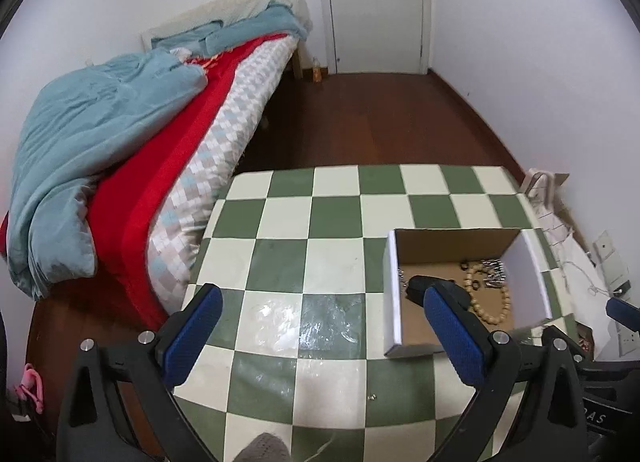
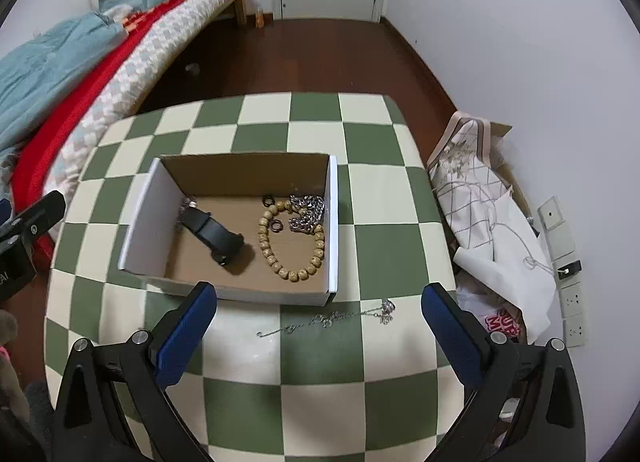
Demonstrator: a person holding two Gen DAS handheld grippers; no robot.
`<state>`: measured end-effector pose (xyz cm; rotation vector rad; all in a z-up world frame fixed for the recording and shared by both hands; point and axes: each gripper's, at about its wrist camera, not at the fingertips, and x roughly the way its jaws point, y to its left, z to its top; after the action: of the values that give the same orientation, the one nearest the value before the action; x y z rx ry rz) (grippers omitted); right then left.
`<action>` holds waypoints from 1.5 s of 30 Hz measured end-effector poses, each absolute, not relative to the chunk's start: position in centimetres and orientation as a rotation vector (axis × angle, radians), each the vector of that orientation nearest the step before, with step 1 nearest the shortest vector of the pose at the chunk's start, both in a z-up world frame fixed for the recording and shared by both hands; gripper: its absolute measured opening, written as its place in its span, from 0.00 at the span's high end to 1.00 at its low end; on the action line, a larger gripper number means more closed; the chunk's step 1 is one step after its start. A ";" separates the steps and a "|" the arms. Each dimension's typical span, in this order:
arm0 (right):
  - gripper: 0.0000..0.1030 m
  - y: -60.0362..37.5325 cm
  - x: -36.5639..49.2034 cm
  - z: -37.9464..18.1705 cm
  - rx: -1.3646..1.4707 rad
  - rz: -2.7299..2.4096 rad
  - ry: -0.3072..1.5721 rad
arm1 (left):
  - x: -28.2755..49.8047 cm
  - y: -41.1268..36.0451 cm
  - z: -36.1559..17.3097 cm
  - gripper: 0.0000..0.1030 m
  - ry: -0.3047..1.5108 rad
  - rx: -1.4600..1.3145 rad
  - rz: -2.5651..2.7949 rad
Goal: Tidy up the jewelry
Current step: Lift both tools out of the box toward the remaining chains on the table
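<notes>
Right wrist view: box [image 2: 132, 217] on tabletop [image 2: 384, 189] holds beads [image 2: 296, 246], chain [image 2: 306, 211], strap [image 2: 212, 232]. Thin chain [image 2: 332, 318] just outside box, probably last. My left tongs [image 1: 320, 338] and right tongs [image 2: 320, 326] gape, empty.

Both views are evenly and fairly brightly lit by soft, diffuse indoor light; the source itself is not visible. Glare patches sit on the glossy checkered tablecloth [image 1: 304, 318] in the left wrist view. Shadows are soft and faint, darkest inside the cardboard box [image 2: 240, 177]. Strong fisheye distortion bends the walls and table edges, and dark vignetting fills all 4 corners. Slight blur softens the bedding [image 1: 100, 149] and the frame edges.
</notes>
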<state>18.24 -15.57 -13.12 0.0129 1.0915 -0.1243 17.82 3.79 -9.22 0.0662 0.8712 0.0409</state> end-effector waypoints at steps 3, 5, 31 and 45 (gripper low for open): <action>0.00 -15.1 16.8 -11.5 0.013 -0.121 1.051 | 16.2 3.6 -8.0 0.00 0.839 0.073 0.029; 0.00 -14.9 15.9 -10.5 0.013 -0.122 1.026 | 15.0 3.5 -7.4 0.00 0.824 0.072 0.027; 0.41 -21.3 10.4 -15.4 0.247 -0.150 1.034 | 10.7 5.7 -15.4 0.00 0.895 0.107 0.315; 0.41 -25.7 16.1 -23.8 0.259 -0.242 1.059 | 12.7 6.5 -20.5 0.00 1.023 0.108 0.349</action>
<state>16.06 -25.69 -23.77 0.2593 1.0592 -0.2423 12.73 6.52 -20.46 0.1079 1.0233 0.3492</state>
